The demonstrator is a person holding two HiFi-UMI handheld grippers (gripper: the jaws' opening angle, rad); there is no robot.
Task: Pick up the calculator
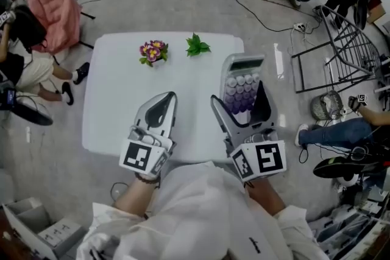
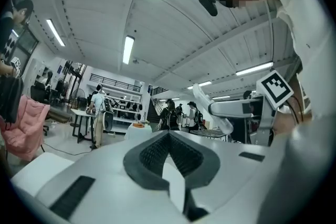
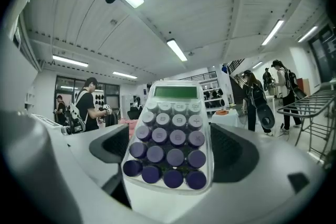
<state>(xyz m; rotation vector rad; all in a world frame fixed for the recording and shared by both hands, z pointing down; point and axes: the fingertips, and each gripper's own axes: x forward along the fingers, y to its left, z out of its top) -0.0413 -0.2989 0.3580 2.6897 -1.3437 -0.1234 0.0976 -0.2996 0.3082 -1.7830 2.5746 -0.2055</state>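
1. Your white shirt [image 1: 201, 216] fills the bottom of the head view, with both grippers just ahead of it.
2. Your right gripper [image 1: 239, 94] has its jaws spread wide and clamped on the calculator [image 3: 169, 136], one pad against each long side.
3. The calculator lies lengthways along those jaws, with its purple keys facing the gripper's camera and its green display at the far end. It is over the right part of the white table [image 1: 109, 106].
4. Your left gripper [image 1: 167, 100], beside the right one, has its jaws closed together and holds nothing.
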